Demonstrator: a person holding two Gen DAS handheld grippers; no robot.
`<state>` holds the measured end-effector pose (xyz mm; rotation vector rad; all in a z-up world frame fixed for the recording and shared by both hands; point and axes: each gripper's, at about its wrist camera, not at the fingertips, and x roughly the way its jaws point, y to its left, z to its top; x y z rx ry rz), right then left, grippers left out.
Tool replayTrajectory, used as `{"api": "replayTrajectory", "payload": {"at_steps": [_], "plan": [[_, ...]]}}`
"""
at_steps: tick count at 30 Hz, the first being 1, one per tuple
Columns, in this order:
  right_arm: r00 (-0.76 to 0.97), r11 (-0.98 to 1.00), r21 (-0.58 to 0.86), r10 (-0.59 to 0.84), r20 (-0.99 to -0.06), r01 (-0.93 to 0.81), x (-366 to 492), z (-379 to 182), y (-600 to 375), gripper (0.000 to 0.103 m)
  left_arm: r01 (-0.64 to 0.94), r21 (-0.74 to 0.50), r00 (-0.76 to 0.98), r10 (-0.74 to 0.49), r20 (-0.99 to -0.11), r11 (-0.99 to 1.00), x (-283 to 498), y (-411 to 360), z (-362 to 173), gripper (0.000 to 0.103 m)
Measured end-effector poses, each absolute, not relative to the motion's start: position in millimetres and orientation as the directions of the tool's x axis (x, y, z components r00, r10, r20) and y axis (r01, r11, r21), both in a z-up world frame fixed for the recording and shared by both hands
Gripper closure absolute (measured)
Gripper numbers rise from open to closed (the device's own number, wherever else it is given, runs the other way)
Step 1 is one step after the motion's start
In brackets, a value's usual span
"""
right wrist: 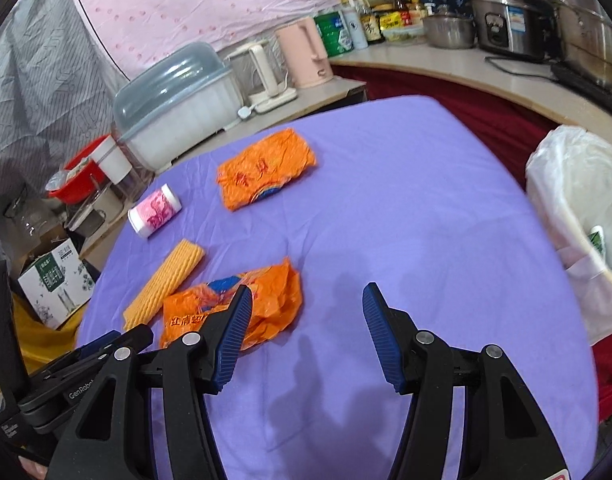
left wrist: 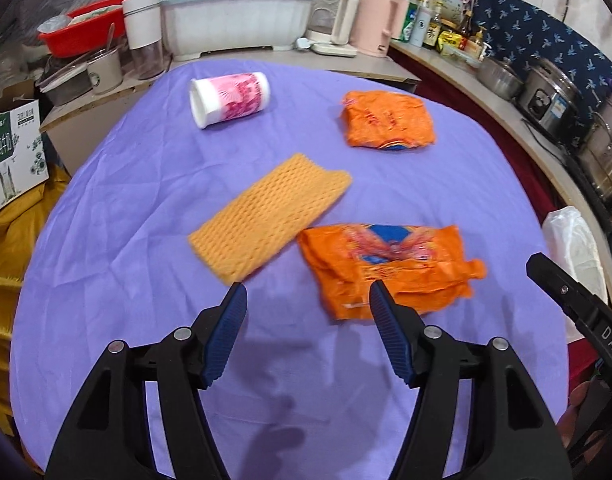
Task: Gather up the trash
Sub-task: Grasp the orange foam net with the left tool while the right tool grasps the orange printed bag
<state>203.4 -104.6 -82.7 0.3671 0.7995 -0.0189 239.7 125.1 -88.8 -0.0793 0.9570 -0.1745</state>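
Observation:
On the purple tablecloth (left wrist: 146,248) lie a near orange wrapper (left wrist: 389,264), a far orange wrapper (left wrist: 387,120), a yellow foam net sleeve (left wrist: 266,216) and a tipped pink-and-white cup (left wrist: 230,98). My left gripper (left wrist: 307,296) is open and empty, hovering just before the near wrapper. My right gripper (right wrist: 306,300) is open and empty above bare cloth; the near wrapper (right wrist: 266,300) lies by its left finger. The far wrapper (right wrist: 266,168), sleeve (right wrist: 166,284) and cup (right wrist: 154,210) also show in the right wrist view. A white-bagged trash bin (right wrist: 577,216) stands past the table's right edge.
Behind the table are a covered dish rack (left wrist: 234,12), kettles (left wrist: 373,24), a red basin (left wrist: 86,36) and a cardboard box (left wrist: 14,152). A counter on the right holds pots (left wrist: 553,96) and bottles. The right gripper's body (left wrist: 577,312) shows at the left view's right edge.

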Motion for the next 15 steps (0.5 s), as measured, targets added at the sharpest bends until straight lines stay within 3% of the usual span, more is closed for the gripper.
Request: {"api": "replayTrajectory", "payload": {"at_steps": [15], "plan": [[0.633,0.939,0.303,0.137,-0.762,0.161,239.9,-123.7,-76.4,0.047,0.107,-0.171,0.539,-0.201,-0.818,0.980,269.5,156.1,-120.1,0.043]]}}
